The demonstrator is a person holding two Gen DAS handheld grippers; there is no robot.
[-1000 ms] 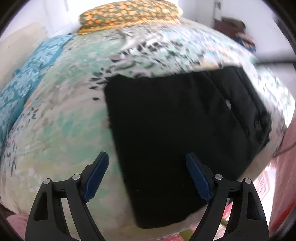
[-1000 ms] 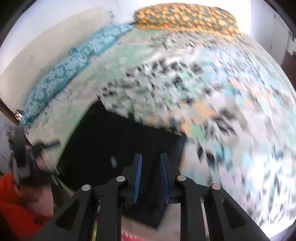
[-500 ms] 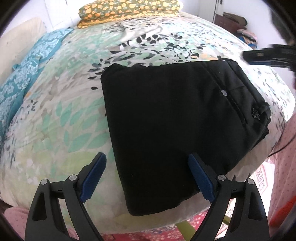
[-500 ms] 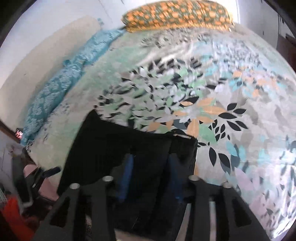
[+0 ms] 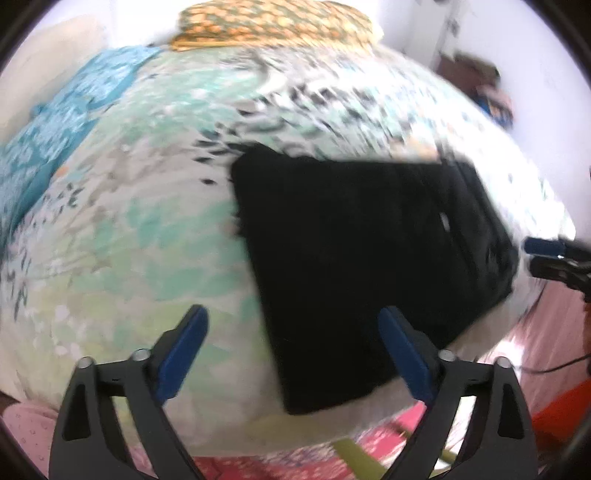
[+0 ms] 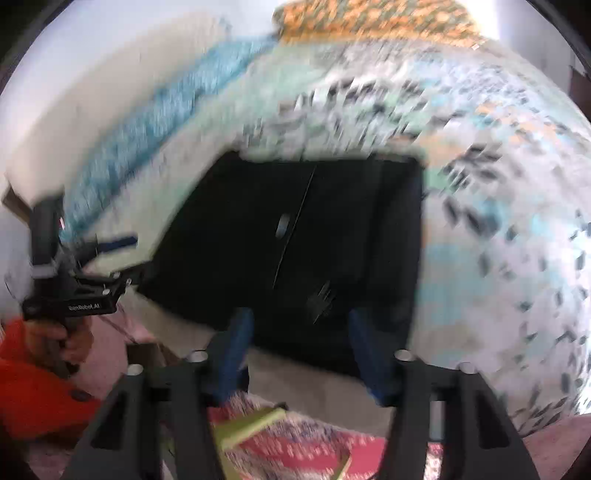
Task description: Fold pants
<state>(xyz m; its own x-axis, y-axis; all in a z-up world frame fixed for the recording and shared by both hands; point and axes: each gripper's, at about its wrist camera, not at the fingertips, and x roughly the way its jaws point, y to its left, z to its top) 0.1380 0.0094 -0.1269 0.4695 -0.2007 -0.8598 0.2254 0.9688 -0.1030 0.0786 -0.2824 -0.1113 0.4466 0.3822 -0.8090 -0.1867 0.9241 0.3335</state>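
The black pants [image 5: 365, 254] lie folded into a flat rectangle near the front edge of the bed, also in the right wrist view [image 6: 306, 243]. My left gripper [image 5: 293, 343] is open and empty, held above the bed's front edge beside the pants' near corner. My right gripper [image 6: 301, 339] is open and empty, just off the pants' waistband end; it also shows at the right edge of the left wrist view [image 5: 554, 254]. Both views are motion-blurred.
The bed has a floral sheet [image 5: 122, 236], an orange patterned pillow [image 5: 273, 22] at the far end and a blue patterned cloth [image 5: 55, 133] along the left. A red patterned mat [image 6: 295, 446] lies on the floor below the bed edge.
My right gripper has opened, let go of the pants and pulled back off the bed's edge. My left gripper stayed open and drew back slightly. The pants lie folded.
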